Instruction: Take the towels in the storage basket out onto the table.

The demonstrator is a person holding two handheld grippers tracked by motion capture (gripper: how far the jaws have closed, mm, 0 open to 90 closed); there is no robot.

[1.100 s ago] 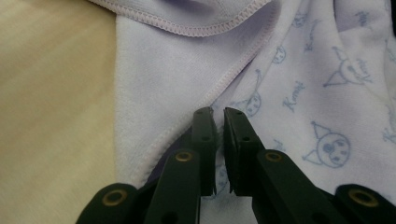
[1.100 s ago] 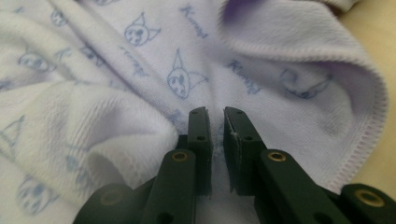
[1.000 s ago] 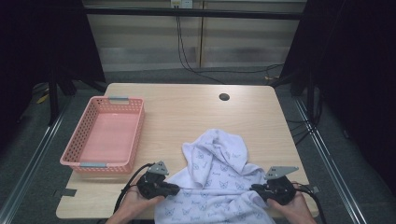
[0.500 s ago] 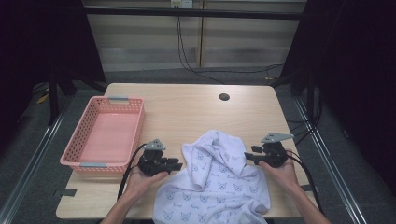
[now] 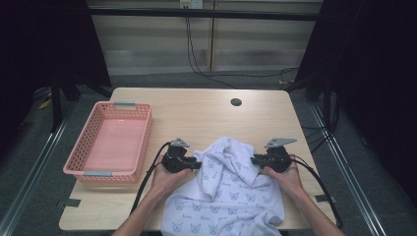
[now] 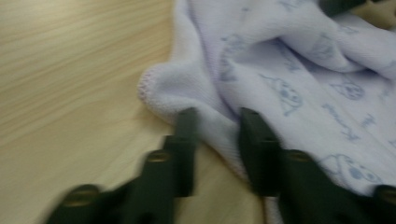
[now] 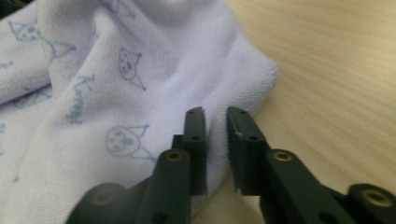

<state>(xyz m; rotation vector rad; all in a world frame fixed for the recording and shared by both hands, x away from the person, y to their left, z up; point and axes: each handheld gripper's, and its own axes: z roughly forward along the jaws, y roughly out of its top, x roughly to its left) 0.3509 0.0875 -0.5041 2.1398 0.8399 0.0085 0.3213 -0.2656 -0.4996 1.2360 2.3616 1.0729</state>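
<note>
A wooden worktop (image 5: 196, 113) is seen from above, with a person's forearms coming in from the near edge. A white cloth (image 5: 223, 196) printed with small blue cartoon faces lies crumpled on the near middle of the worktop, its lower part hanging over the near edge. The left tongs (image 5: 197, 163) meet the cloth's left side and the right tongs (image 5: 253, 159) meet its right side, the two facing each other across a raised hump of fabric. In the left gripper view the left tongs (image 6: 217, 140) have just been closing; a folded hem of the cloth (image 6: 280, 70) sits between the two black jaws, with a narrow gap left, and the pads look to be pinching the fold. In the right gripper view the right tongs (image 7: 215, 140) have likewise just been closing; their jaws stand close together with the rounded edge of the cloth (image 7: 116, 93) caught between them. An empty pink plastic basket (image 5: 83, 167) with grey handles stands on the left part of the worktop, apart from the cloth. A small dark round hole (image 5: 236, 102) marks the far part of the worktop.
</note>
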